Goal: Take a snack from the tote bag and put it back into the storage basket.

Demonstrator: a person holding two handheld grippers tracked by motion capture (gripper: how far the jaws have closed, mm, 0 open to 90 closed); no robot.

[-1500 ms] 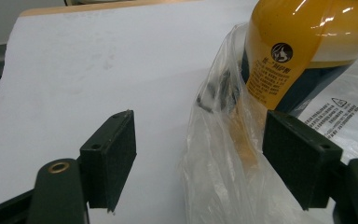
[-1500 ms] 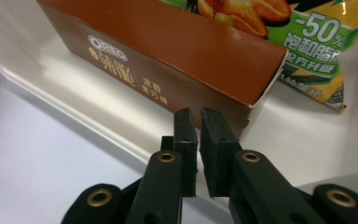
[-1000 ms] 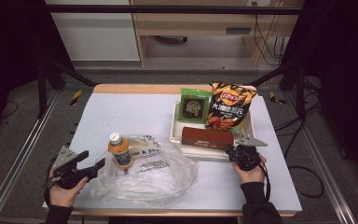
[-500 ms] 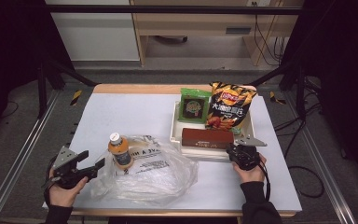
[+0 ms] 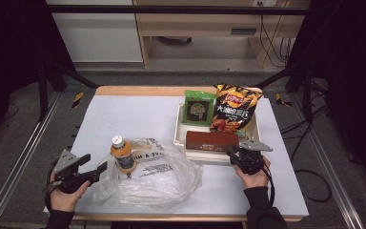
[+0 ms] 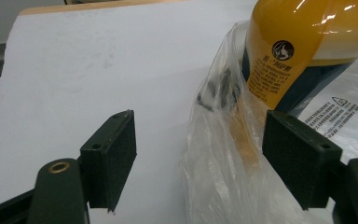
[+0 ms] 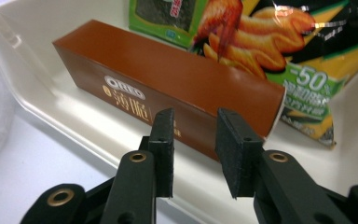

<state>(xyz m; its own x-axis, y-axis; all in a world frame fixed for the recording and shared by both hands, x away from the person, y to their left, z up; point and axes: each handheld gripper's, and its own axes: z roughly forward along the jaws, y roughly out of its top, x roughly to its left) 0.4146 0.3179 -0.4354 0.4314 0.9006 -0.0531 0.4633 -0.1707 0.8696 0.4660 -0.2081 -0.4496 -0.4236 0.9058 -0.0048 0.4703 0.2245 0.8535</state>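
Fingers of the left gripper gape wide at the plastic bag's rim beside the bottle, unmoved over the last second. Right gripper, narrowly parted, has edged nearer the brown biscuit box in the tray, probably the next pick.

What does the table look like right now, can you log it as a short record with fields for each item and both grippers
surface: white table
tray: white, holding brown Oreo box, green packet, chip bag
bottle: orange drink, upright, on the plastic bag
left gripper: jaws wide apart around the bag's edge, bottle just beyond
right gripper: jaws slightly apart, nothing between them, pointing at the Oreo box
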